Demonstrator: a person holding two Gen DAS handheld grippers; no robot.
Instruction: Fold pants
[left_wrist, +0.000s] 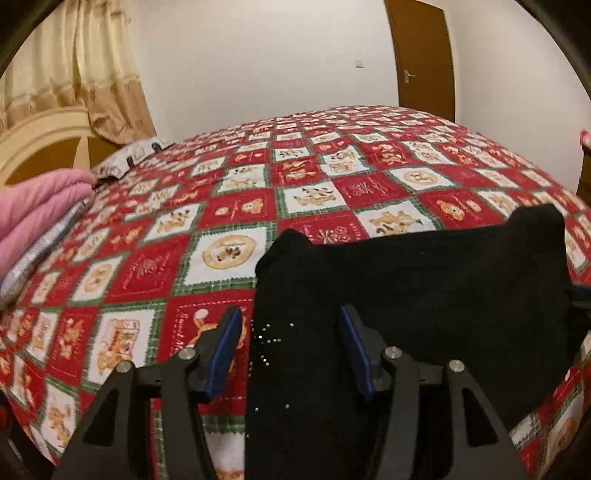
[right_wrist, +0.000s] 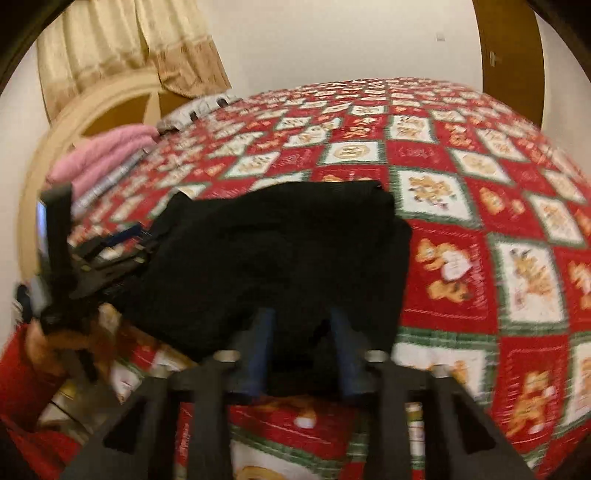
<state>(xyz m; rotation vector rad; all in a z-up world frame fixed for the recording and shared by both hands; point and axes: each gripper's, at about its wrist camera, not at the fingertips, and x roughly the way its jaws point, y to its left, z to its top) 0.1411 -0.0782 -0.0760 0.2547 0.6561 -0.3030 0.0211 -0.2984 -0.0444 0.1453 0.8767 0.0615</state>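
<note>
Black pants (left_wrist: 424, 280) lie bunched on the bed (left_wrist: 229, 206), on the red patchwork quilt near my edge. My left tool (left_wrist: 290, 321) has jaws apart over the pants' left edge, pads not pressing the cloth. My right tool (right_wrist: 301, 325) is narrow, with a bit of the pants' near edge between its blue fingers (right_wrist: 262, 343); blur, so I can't tell if it grips. Pink bedding (left_wrist: 40, 214) far left.

My left gripper (left_wrist: 290, 325) is black, with blue pads (left_wrist: 226, 349) and silver screws (left_wrist: 187, 353). My right gripper (right_wrist: 301, 325) matches it.
</note>
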